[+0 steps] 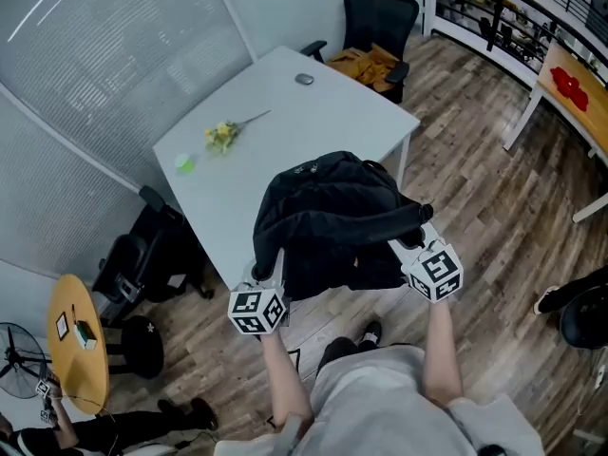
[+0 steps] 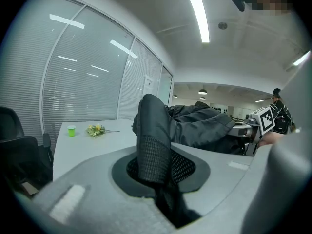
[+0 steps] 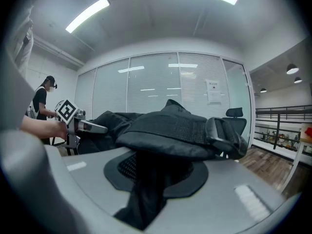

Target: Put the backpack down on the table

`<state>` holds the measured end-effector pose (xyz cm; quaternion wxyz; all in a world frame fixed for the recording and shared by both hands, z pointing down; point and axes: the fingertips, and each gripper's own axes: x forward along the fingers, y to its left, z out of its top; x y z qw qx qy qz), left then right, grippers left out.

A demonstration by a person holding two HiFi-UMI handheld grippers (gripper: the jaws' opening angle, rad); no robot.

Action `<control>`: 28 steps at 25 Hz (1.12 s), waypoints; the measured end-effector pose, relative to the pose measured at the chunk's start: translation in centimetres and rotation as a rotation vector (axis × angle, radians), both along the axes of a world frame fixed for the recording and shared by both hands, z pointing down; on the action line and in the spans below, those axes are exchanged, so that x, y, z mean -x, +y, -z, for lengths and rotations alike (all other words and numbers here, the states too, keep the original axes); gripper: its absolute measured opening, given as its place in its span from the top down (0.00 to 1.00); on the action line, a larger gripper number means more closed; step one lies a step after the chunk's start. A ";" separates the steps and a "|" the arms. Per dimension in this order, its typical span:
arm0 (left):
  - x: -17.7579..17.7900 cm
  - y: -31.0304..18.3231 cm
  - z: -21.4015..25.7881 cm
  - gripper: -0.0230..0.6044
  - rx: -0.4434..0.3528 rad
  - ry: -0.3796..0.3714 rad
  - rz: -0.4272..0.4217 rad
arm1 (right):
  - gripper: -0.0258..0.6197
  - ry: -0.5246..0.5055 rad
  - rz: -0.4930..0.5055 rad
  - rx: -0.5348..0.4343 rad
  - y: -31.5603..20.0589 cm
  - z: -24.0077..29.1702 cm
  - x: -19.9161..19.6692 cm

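Observation:
A black backpack (image 1: 328,221) hangs between my two grippers at the near edge of the white table (image 1: 285,93); whether its bottom touches the tabletop I cannot tell. My left gripper (image 1: 269,275) is shut on one padded shoulder strap (image 2: 155,140), which rises from between its jaws. My right gripper (image 1: 408,242) is shut on the other strap (image 3: 165,130), which lies across its jaws. In the left gripper view the bag's body (image 2: 200,126) fills the middle, with the right gripper's marker cube (image 2: 265,120) behind it. The right gripper view shows the left gripper (image 3: 73,118) beyond the bag.
On the table lie a yellow flower sprig (image 1: 222,135), a small green cup (image 1: 183,165) and a small grey object (image 1: 304,79). A black office chair (image 1: 378,22) stands at the far end, another chair (image 1: 142,255) at the left side. A round yellow table (image 1: 78,340) is lower left.

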<state>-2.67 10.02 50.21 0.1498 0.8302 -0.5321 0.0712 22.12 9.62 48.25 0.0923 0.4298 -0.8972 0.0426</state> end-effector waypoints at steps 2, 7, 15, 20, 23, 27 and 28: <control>-0.1 -0.2 -0.3 0.85 0.012 -0.004 -0.004 | 0.80 0.000 0.002 0.014 -0.2 -0.4 0.0; 1.6 -1.2 -0.8 0.85 0.031 -0.006 0.003 | 0.80 -0.001 0.016 0.034 -1.9 -1.0 1.7; 4.2 -7.7 0.2 0.85 0.010 -0.015 -0.003 | 0.80 -0.010 0.012 0.021 -8.4 -0.3 4.2; 5.3 -12.8 0.9 0.85 -0.001 -0.015 -0.019 | 0.80 -0.016 -0.006 0.022 -13.2 0.1 5.4; 6.5 -15.6 1.1 0.85 -0.001 -0.003 -0.018 | 0.80 -0.008 -0.007 0.020 -16.1 0.5 6.5; 7.8 -19.5 0.8 0.85 0.000 0.016 -0.006 | 0.80 0.011 0.006 0.021 -20.1 0.6 7.8; 8.0 -20.5 0.5 0.85 0.004 0.018 -0.004 | 0.80 0.018 0.010 0.027 -21.1 0.4 8.0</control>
